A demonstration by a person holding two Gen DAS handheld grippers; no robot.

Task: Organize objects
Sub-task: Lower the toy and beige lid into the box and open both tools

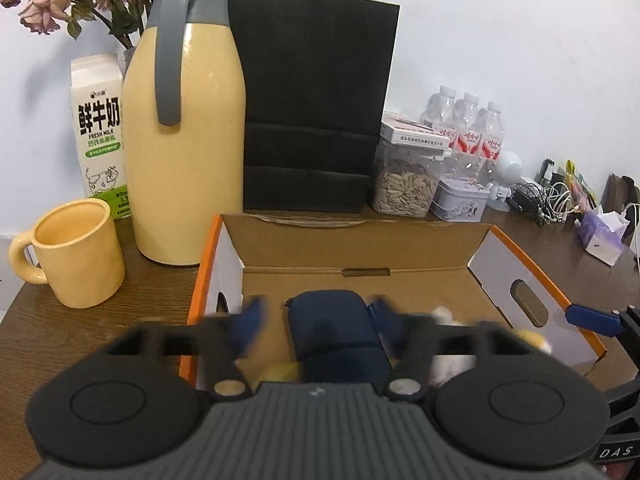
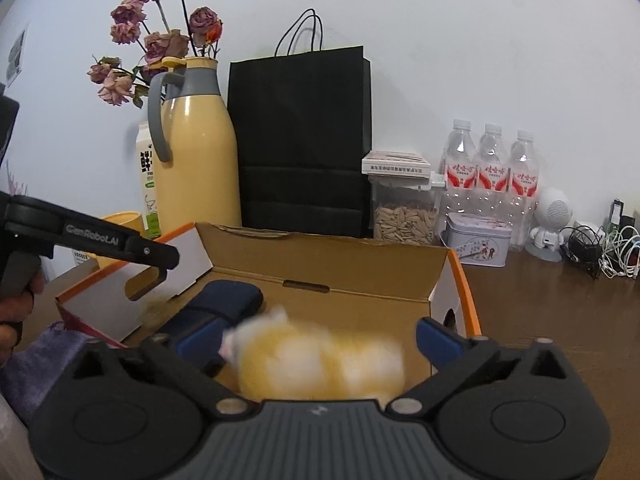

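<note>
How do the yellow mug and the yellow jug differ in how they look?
The jug is much taller than the mug. The jug has a grey handle and grey collar, while the mug's handle is yellow like its body. The mug is open at the top, and the jug is closed by a lid. Both are pale yellow and stand upright on the wooden table.

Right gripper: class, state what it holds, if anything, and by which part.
Nothing is held. The right gripper stands open, its fingers apart either side of the plush toy, which lies blurred in the cardboard box.
</note>
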